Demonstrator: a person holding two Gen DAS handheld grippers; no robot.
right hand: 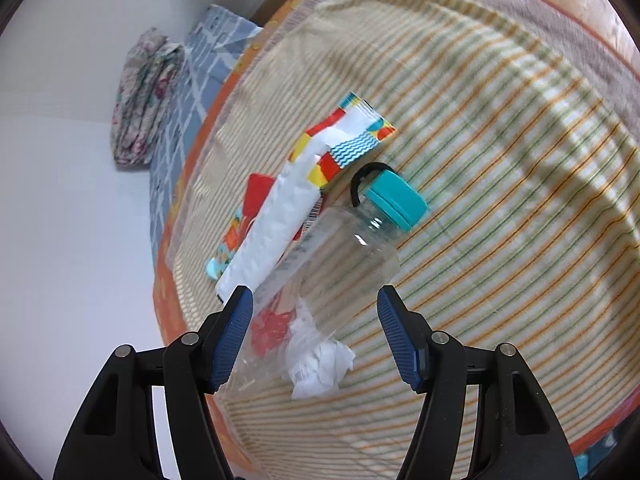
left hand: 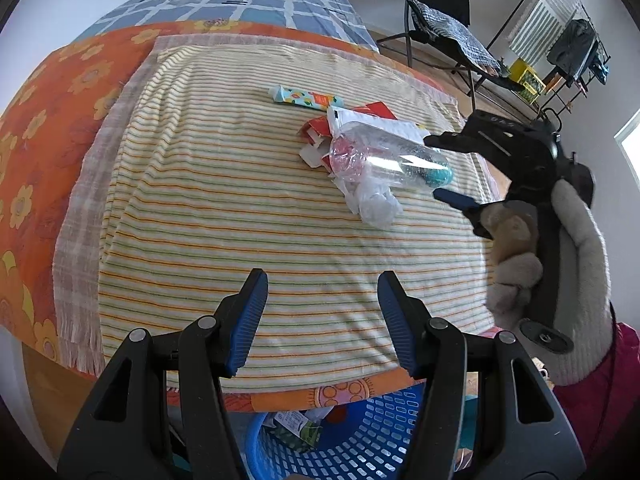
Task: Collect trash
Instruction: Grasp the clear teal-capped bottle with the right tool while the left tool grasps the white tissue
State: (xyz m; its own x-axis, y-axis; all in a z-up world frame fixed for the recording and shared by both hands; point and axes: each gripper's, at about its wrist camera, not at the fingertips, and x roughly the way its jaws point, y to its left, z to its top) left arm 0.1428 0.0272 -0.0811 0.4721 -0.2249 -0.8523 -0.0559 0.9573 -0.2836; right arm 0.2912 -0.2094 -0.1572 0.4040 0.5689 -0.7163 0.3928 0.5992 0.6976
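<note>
Clear bottle (right hand: pixel 344 240), teal cap, lying flat beside crumpled tissue (right hand: pixel 320 364), wrappers (right hand: pixel 280 216).

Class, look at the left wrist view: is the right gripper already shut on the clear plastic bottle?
No. The right gripper has its jaws apart on either side of the teal-capped clear bottle, which lies on the striped towel.

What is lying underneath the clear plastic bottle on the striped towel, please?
Under the clear plastic bottle lie a white pouch, red packaging and crumpled white paper; anything beneath those is hidden.
</note>
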